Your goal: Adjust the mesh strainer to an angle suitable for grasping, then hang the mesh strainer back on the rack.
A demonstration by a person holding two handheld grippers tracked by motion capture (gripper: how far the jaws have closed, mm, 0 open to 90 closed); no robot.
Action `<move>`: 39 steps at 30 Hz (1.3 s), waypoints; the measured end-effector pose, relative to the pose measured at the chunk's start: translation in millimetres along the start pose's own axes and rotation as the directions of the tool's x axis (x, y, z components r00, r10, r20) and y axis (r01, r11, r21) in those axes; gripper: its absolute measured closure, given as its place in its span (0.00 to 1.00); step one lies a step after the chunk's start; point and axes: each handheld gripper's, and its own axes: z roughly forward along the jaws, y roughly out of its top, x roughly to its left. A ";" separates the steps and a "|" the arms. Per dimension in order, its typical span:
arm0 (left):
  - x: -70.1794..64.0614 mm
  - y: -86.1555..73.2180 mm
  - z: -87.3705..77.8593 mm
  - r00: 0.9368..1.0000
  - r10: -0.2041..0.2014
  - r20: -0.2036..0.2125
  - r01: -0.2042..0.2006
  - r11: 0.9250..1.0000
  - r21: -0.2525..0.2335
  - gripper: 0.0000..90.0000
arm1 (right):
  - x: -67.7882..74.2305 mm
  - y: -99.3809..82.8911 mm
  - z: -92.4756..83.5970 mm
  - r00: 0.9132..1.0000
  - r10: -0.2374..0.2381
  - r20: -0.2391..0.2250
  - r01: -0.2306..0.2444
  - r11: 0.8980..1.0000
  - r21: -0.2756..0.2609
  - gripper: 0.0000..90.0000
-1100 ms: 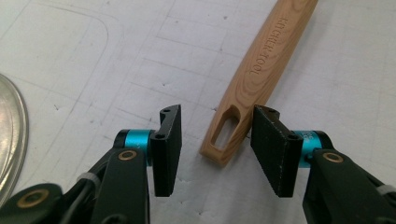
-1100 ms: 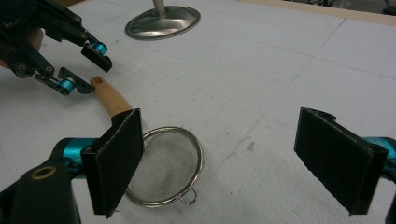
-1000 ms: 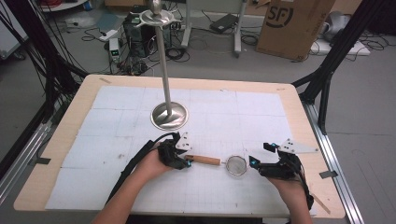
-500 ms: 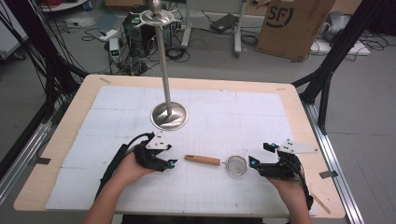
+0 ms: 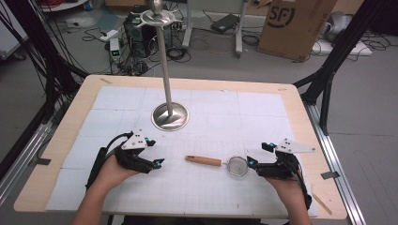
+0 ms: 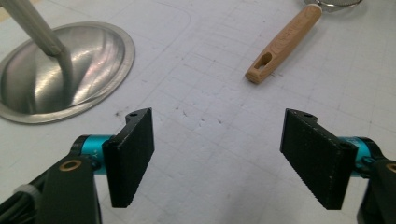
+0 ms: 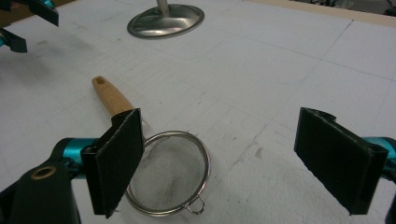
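A small wire strainer [image 5: 237,166] with a wooden handle [image 5: 203,161] lies flat on the white mat, handle pointing left. My left gripper [image 5: 155,152] hovers a short way left of the handle's end. Its jaws have just been opening and stand open with nothing between them. In the left gripper view the handle [image 6: 285,42] lies ahead to the upper right, beyond the left gripper [image 6: 217,140]. My right gripper [image 5: 256,154] rests just right of the strainer, open. The right gripper view shows the mesh bowl [image 7: 173,172] under the left jaw of the right gripper [image 7: 219,154], untouched.
A tall metal stand rises from a round base [image 5: 170,116] at the mat's middle back; that base [image 6: 60,79] is close on the left in the left gripper view. The wooden table's edge [image 5: 328,154] runs along the right. Cables and a cardboard box [image 5: 295,23] sit on the floor beyond.
My left gripper has drawn back to the left, away from the handle's end, and its jaws have widened. The strainer and the right gripper have stayed put.
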 end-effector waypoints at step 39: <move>21.8 -10.3 -20.1 0.993 -0.077 -0.089 0.065 0.990 -0.126 0.23 | 20.4 13.1 23.5 0.995 -0.075 -0.068 0.078 0.996 0.045 0.16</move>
